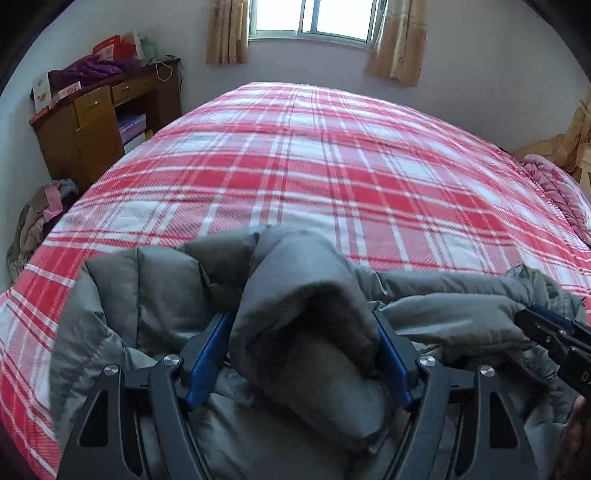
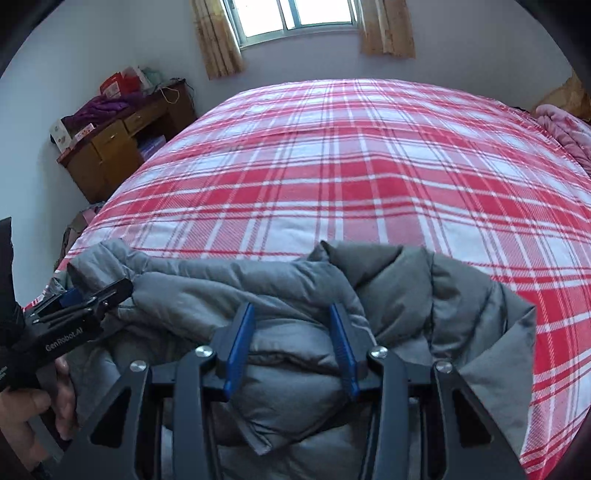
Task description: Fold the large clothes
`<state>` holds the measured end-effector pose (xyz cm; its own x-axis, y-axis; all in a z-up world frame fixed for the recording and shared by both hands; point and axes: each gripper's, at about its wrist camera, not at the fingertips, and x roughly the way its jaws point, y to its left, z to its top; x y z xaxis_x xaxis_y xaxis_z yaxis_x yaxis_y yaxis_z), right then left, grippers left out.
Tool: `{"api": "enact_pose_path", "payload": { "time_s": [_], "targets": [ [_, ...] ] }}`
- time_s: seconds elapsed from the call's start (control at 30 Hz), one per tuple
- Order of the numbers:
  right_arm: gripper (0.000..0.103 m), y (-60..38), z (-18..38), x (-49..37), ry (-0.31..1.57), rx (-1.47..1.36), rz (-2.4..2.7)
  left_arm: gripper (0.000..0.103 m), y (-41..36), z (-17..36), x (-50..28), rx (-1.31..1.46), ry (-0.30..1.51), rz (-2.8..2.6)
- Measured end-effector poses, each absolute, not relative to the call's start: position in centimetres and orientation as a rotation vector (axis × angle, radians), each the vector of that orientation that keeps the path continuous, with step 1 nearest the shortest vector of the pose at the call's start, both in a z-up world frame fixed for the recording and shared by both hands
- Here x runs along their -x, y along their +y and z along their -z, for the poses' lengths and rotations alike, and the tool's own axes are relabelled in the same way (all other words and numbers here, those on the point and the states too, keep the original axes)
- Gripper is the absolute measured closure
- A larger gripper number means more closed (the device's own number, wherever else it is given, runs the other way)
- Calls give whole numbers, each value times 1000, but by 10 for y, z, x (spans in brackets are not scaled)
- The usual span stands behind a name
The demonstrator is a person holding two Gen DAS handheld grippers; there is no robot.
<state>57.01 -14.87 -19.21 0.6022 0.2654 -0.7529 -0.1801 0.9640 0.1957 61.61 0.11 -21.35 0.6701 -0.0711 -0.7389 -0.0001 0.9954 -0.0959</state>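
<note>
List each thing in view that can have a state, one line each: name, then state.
grey puffer jacket: bunched at the bed's near edge
left gripper: shut on a thick jacket fold
right gripper: shut on a jacket fold
plaid bedspread: spread flat
curtains: drawn apart

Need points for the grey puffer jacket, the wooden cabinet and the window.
grey puffer jacket (image 1: 306,295): left wrist view, on the raised fold between the fingers.
wooden cabinet (image 1: 92,107): left wrist view, on a drawer front.
window (image 2: 295,14): right wrist view, on the glass near the middle frame.
</note>
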Motion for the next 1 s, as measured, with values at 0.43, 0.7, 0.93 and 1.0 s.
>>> {"api": "enact_pose_path", "payload": {
  "time_s": [0.43, 0.7, 0.93, 1.0],
  "targets": [
    [58, -138, 213, -575, 910, -45, -240, 27, 1, 223, -620, 98, 834, 32],
    [59, -134, 206, -571, 915, 7, -222, 27, 0, 186, -602, 63, 785, 42],
    [75, -161, 164, -544, 740, -69, -160, 27, -10, 143, -603, 187, 716, 140],
    [75, -157, 165, -549, 751, -69, -171, 27, -18, 153, -614, 187, 749, 133]
  ]
}}
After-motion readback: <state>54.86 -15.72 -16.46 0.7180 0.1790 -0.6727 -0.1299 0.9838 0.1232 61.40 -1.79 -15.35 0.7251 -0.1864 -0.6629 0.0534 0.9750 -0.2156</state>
